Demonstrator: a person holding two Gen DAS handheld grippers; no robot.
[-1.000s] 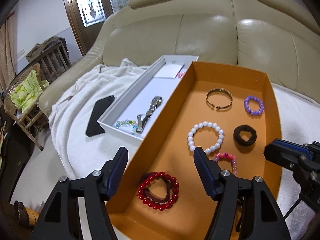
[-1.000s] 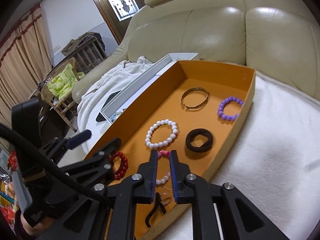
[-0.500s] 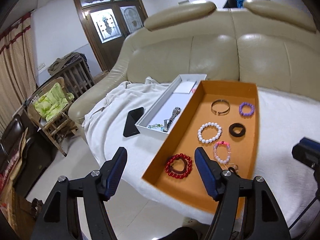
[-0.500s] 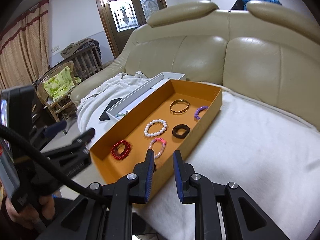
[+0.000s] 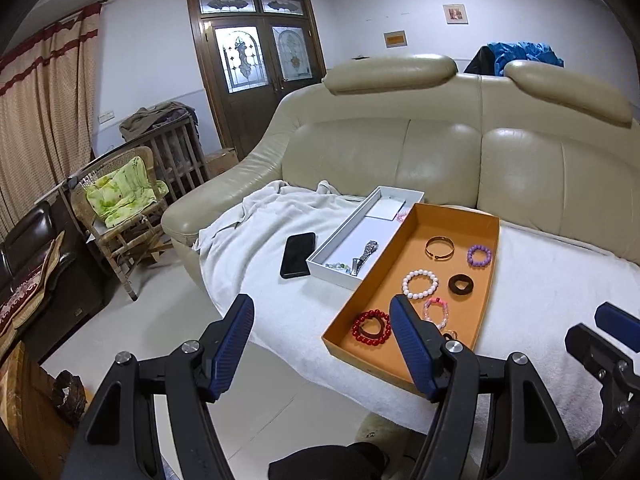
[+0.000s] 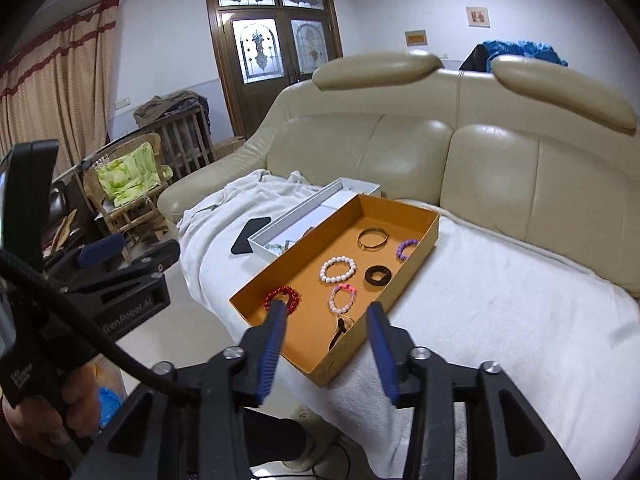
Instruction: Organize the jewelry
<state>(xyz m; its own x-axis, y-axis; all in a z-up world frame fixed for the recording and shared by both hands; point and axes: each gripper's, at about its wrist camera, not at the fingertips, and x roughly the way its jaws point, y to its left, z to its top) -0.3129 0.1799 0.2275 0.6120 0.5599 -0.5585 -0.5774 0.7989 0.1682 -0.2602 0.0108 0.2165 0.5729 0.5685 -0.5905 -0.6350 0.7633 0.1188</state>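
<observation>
Six bracelets (image 5: 419, 284), two trays (image 5: 491, 264), one phone (image 5: 297, 254).

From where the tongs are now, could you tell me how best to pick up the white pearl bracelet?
Probably pinch one side of the white pearl bracelet, coming from above: it lies flat on the orange tray floor, its loop open, clear of neighbours.

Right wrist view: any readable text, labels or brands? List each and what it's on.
"GenRobot.AI": white lettering on the side of the left hand-held gripper.
Small white print on the black handle under it: too blurred to read.
Orange wall sign and framed picture: too small to read.
</observation>
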